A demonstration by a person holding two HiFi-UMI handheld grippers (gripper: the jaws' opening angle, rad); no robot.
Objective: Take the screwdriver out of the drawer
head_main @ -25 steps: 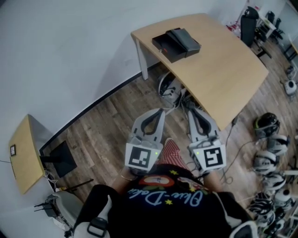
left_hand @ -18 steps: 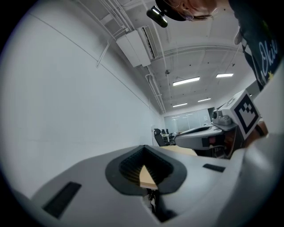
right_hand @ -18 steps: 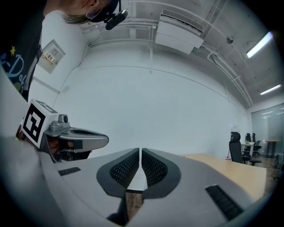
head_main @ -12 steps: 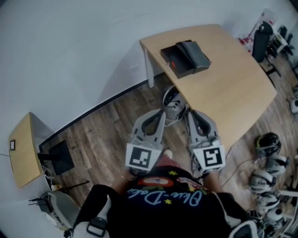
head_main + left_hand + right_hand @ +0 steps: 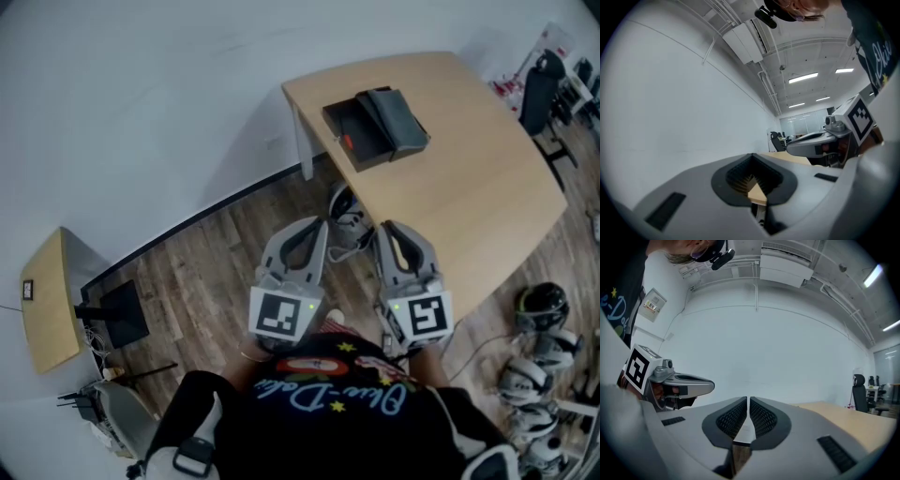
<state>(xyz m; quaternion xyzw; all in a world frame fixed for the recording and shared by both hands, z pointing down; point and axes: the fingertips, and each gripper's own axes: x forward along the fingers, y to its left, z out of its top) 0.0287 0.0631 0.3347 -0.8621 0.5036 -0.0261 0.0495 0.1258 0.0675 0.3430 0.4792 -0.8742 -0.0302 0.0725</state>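
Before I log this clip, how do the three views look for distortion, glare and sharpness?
Head view: strong fisheye bows the table edge and wall, light even, sharp. Left gripper view: dark round vignette, ceiling light strips blown out, the left gripper body soft up close. Right gripper view: same vignette, one bright strip top right, wall evenly lit.
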